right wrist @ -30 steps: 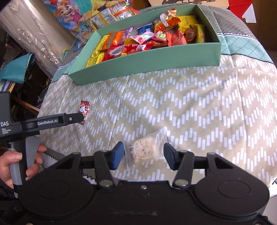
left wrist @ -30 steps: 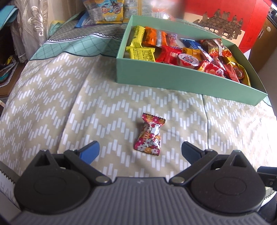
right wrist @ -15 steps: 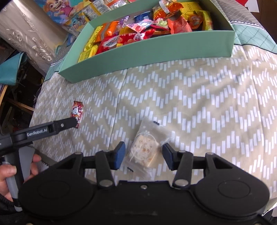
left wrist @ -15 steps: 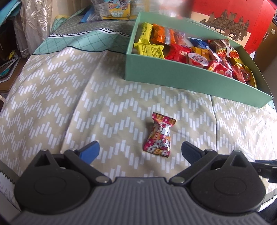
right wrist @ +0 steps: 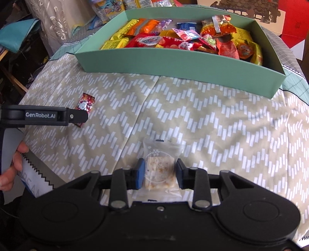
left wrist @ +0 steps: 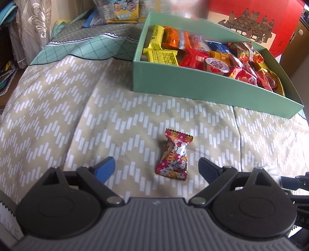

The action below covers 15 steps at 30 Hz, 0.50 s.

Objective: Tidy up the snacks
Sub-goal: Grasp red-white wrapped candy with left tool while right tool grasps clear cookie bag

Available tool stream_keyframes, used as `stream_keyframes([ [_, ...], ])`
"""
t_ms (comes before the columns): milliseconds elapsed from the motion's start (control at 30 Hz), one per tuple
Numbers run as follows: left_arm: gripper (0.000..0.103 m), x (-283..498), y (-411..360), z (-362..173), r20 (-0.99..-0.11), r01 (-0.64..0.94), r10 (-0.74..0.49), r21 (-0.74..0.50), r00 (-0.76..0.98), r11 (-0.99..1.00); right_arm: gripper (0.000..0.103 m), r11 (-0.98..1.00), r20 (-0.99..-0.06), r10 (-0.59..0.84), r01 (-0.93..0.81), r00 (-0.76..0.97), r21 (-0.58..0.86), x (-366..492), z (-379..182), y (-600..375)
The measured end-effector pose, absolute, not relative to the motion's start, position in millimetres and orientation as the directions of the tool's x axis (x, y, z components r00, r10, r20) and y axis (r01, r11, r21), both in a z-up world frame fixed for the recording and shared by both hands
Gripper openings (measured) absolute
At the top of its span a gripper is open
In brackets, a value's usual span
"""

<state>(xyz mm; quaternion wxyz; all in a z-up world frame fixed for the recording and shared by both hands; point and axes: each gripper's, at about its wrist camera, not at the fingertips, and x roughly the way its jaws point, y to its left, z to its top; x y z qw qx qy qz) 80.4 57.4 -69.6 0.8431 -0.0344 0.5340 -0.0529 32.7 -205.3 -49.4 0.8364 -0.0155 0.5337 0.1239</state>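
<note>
**Two loose snacks on the cloth, one box already loaded**

Count first: two grippers, two loose snacks, one box.

Nearest, at 6 o'clock in the right wrist view, the right gripper (right wrist: 160, 172) has its jaws closing around a clear-wrapped pale cake (right wrist: 160, 171). The blue pads sit right at both sides of the wrapper, touching or nearly so; I can't tell if they're really squeezing. The cake lies flat on the zigzag tablecloth (right wrist: 222, 125).

In the left wrist view the left gripper (left wrist: 156, 167) is wide apart, jaws closing a bit, gripping nothing. The red cartoon-cat candy (left wrist: 174, 155) lies on the cloth between the fingers, a little closer to the right-hand one, clear of both. From the right camera that same candy sits at about 9 o'clock, with the left gripper's black finger crossing its lower end. A hand (right wrist: 13, 164) shows at the left edge, low down, on the handle.

Further out, at 12 to 1 o'clock, is the one mint-green box (left wrist: 193, 88), open-topped and single-compartment. It's packed with wrapped snacks: yellow bars at its left end, orange next, then red, blue and gold. Too jumbled to count.

Beyond it: some cartoon-printed bags (left wrist: 123, 9) and a red carton (left wrist: 270, 23).
</note>
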Motion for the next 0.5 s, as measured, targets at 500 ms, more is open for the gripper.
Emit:
stream_keyframes([
  [500,0.059,77.7,32.5,-65.8,-0.891,0.149,-0.136,-0.077,0.433,0.986,0.032,0.973,-0.879,0.183,-0.210,0.440,0.098,31.0,-51.5,-208.4],
])
